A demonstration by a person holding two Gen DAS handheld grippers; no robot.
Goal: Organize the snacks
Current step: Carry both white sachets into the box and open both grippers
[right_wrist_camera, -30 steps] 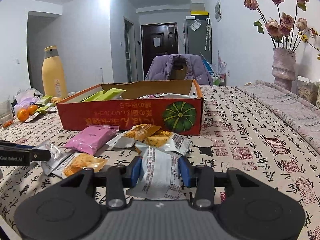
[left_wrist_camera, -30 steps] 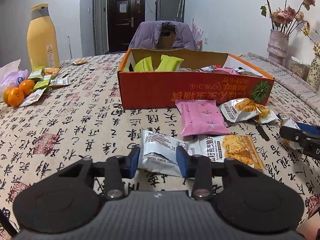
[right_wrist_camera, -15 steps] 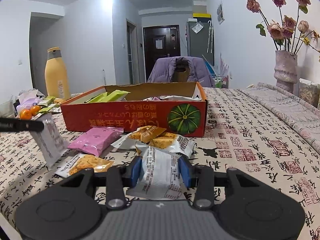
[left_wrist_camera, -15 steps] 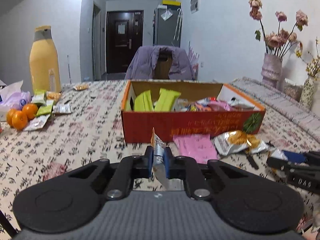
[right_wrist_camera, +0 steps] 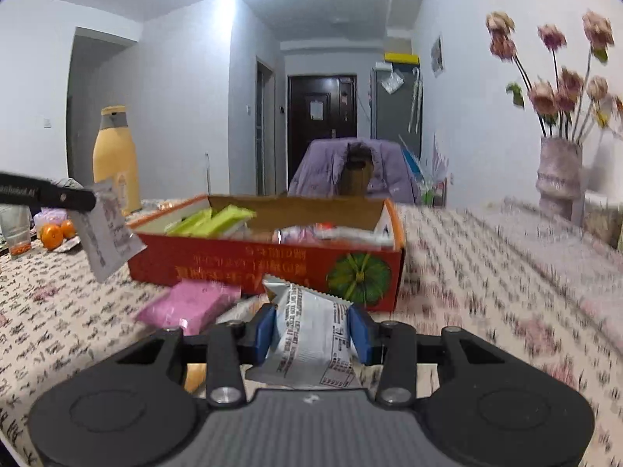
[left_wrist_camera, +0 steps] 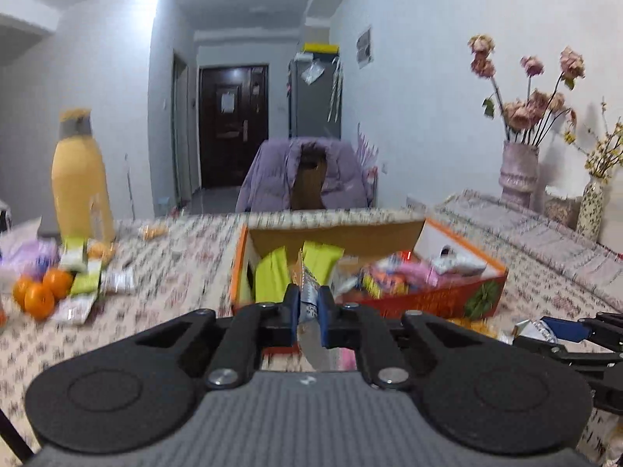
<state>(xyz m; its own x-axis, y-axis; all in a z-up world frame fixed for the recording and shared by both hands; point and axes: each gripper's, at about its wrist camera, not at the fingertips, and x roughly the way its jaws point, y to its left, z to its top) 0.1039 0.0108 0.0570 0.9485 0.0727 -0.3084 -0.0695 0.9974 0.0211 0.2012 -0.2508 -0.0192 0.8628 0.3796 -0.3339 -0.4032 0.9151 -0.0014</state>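
Observation:
My left gripper is shut on a silver snack packet and holds it in the air in front of the orange cardboard box; the packet also shows in the right wrist view, hanging from the left gripper's finger. My right gripper is shut on a silver printed snack packet, lifted off the table before the box. The box holds green bars and mixed packets. A pink packet lies on the table near the box.
A yellow bottle, oranges and loose packets sit at the left of the table. A vase of dried roses stands at the right. A chair with a purple coat is behind the table.
Both grippers have risen. The left one closed on its silver packet and lifted it toward the box. The right one closed on its packet and raised it off the table.

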